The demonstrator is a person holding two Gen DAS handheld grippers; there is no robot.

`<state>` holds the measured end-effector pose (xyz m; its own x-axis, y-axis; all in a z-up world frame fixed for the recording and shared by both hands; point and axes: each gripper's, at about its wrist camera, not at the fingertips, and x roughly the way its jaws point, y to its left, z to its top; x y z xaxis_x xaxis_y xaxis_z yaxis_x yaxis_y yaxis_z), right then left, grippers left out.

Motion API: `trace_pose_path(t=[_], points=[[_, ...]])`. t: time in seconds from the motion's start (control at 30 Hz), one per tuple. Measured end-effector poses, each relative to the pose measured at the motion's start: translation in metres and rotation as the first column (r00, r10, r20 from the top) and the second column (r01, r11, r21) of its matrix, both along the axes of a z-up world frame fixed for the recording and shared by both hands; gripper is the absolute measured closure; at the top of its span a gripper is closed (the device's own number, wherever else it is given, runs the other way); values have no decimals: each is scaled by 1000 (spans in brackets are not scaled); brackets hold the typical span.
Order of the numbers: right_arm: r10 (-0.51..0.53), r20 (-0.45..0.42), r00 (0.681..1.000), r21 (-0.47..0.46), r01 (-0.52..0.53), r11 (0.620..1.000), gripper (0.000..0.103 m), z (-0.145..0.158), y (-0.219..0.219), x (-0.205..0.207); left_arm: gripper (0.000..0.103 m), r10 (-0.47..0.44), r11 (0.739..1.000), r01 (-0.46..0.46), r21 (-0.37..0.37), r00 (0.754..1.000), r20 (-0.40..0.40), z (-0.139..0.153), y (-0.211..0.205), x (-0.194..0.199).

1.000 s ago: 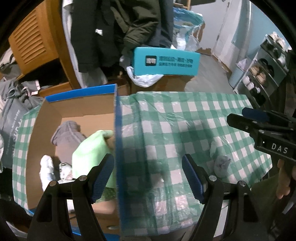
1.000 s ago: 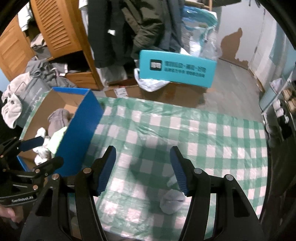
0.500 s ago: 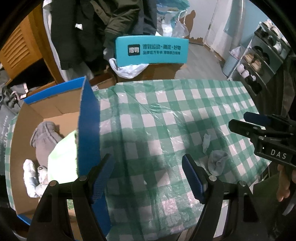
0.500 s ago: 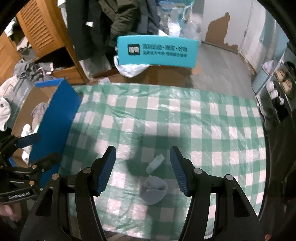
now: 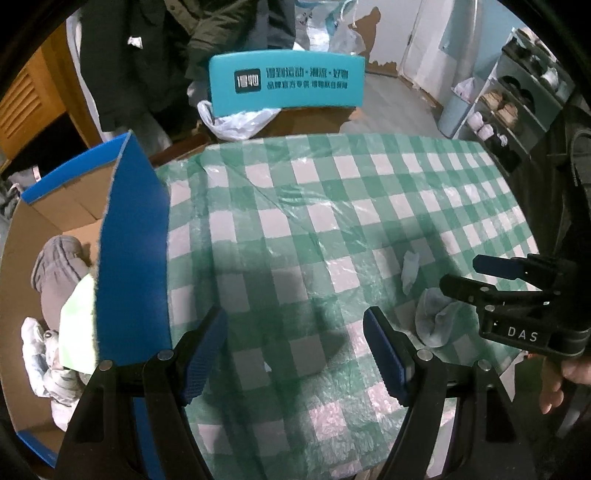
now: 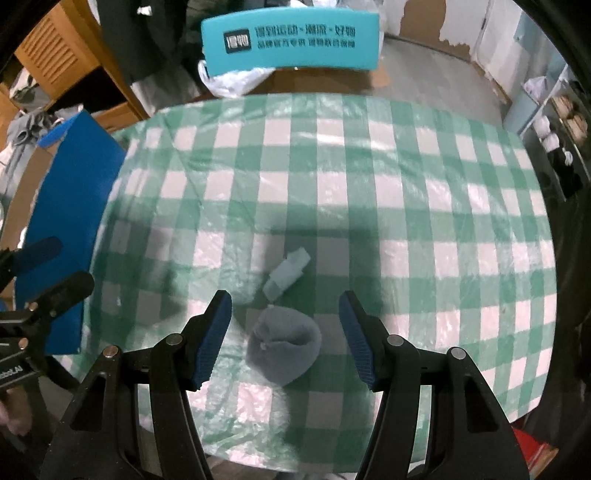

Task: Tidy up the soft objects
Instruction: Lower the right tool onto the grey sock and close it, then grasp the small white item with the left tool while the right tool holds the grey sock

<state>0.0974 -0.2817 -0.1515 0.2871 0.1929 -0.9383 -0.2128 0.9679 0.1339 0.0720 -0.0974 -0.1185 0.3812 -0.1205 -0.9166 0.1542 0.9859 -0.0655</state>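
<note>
A tabletop (image 6: pixel 406 177) covered with a green-and-white checked plastic cloth (image 5: pixel 332 206) fills the near ground. Behind its far edge stands a teal chair back (image 5: pixel 286 85) printed with dark characters, a white plastic bag (image 5: pixel 236 122) slumped just below it. Dark coats (image 5: pixel 177 48) hang further back, beside wooden louvred cabinet doors (image 6: pixel 62 55) at the left. The floor (image 6: pixel 424 70) is grey and bare, meeting a pale wall (image 6: pixel 443 18) with patches of peeled paint. At the right, an open shelf rack (image 5: pixel 517 99) holds rows of shoes. The light is dim and indoor.
</note>
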Motion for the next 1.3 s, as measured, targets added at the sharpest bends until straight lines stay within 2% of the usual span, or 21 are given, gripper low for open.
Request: trace_pose_path(t=[0.5, 0.8, 1.03, 1.2, 1.3], points=[[1, -138, 990, 36, 4, 999, 44, -50, -2, -4, 26, -11, 1000, 12, 23, 999, -41, -24, -11, 0], [37, -139, 990, 5, -36, 999, 44, -60, 7, -6, 26, -22, 999, 24, 33, 998, -54, -33, -15, 1], [52, -129, 990, -3, -53, 999, 69, -61, 7, -8, 26, -33, 999, 35, 36, 997, -63, -39, -23, 5], [35, -97, 995, -21, -37, 999, 72, -55, -11, -8, 26, -47, 998, 50, 35, 997, -68, -43, -32, 9], [9, -94, 996, -2, -9, 1000, 74, -53, -26, -5, 26, -57, 998, 60, 32, 996, -73, -45, -40, 12]])
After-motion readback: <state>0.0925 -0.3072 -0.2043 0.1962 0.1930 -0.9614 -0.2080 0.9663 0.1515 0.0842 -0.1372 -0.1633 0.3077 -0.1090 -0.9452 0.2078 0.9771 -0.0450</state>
